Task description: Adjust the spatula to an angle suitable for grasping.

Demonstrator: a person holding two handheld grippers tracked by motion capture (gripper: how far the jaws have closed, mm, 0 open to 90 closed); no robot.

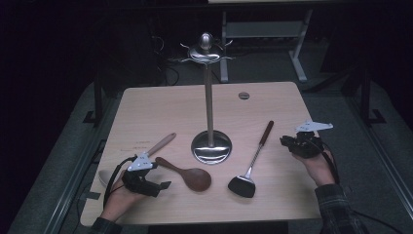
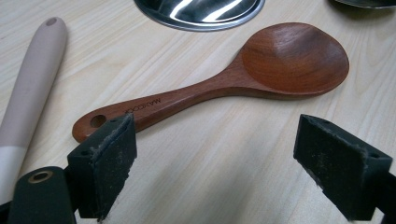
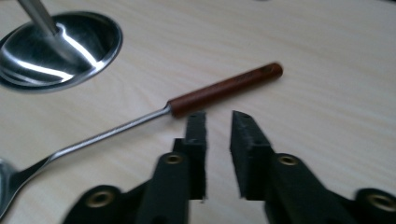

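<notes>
A metal utensil stand (image 1: pixel 209 97) with hooks at its top rises from a round base (image 1: pixel 211 147) in the middle of the wooden table (image 1: pixel 160 107). A dark wooden spoon (image 1: pixel 187 175) (image 2: pixel 289 58) lies left of the base. My left gripper (image 1: pixel 158 175) (image 2: pixel 215 126) rests just short of its handle, jaws wide open and empty. A black-headed spatula (image 1: pixel 253 158) with a reddish handle (image 3: pixel 224 88) lies right of the base. My right gripper (image 1: pixel 284 142) (image 3: pixel 218 114) hovers beside that handle, jaws drawn almost together with nothing between them.
A beige-handled spoon (image 1: pixel 160 145) (image 2: pixel 32 79) lies at the left, partly under my left gripper. The stand's shiny base (image 2: pixel 201 11) (image 3: pixel 56 51) is close to both grippers. A round cable hole (image 1: pixel 243 95) sits near the table's far edge.
</notes>
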